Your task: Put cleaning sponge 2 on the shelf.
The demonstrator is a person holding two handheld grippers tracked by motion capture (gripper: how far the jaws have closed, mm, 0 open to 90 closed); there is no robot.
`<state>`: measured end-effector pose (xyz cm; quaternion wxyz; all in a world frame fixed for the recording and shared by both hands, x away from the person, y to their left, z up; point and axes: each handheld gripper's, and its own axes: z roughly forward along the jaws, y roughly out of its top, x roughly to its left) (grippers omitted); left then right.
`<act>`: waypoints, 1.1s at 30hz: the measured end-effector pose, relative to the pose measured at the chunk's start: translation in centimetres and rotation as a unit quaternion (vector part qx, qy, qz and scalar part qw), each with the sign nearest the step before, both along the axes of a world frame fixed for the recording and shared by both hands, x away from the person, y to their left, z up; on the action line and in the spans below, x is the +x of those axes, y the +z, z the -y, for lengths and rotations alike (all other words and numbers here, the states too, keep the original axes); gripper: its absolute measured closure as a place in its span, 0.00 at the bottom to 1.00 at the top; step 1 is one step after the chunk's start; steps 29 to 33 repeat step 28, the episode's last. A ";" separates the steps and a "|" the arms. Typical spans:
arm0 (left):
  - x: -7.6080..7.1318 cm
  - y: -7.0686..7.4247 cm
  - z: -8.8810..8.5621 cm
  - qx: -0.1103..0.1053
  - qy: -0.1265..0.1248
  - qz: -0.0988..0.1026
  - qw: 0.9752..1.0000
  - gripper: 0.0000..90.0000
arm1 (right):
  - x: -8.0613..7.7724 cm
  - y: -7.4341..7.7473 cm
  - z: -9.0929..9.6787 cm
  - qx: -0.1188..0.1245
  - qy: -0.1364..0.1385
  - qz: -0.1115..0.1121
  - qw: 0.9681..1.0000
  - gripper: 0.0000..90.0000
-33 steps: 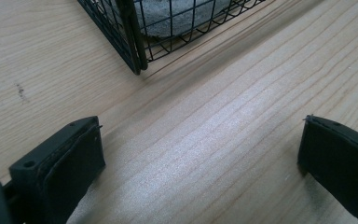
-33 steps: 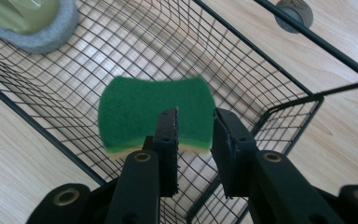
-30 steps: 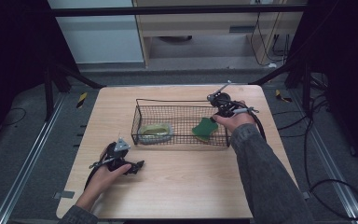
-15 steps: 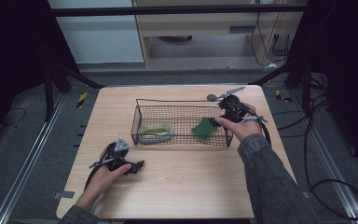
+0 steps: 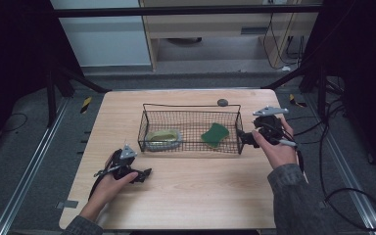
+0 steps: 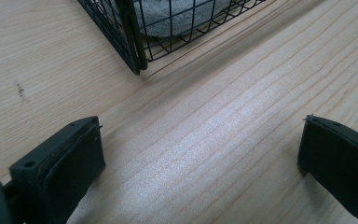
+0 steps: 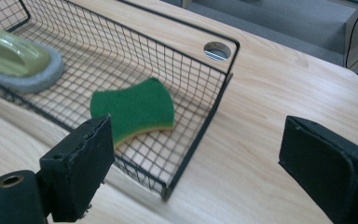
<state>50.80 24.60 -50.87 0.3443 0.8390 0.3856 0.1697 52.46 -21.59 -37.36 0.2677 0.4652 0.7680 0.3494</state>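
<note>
The left hand-held gripper lies low near the front-left of the tabletop, gripped by the left hand with the forearm coming in from the bottom edge; its jaws stand wide apart with nothing between them. The right hand-held gripper is held by the right hand at the right side, pointing leftward, jaws likewise spread wide and empty.
</note>
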 end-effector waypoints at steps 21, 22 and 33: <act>0.6 0.0 -0.9 -0.001 0.040 0.000 0.999 0.00 | -3.3 -12.4 3.8 0.028 -0.043 -0.039 0.998 0.11; 0.6 0.0 -0.9 -0.001 0.043 0.001 0.999 0.00 | -3.3 -13.0 3.9 0.025 -0.041 -0.050 0.998 0.11; 0.7 0.0 -1.1 -0.001 0.048 0.001 0.999 0.00 | -3.1 -13.8 3.7 0.021 -0.040 -0.053 0.998 0.08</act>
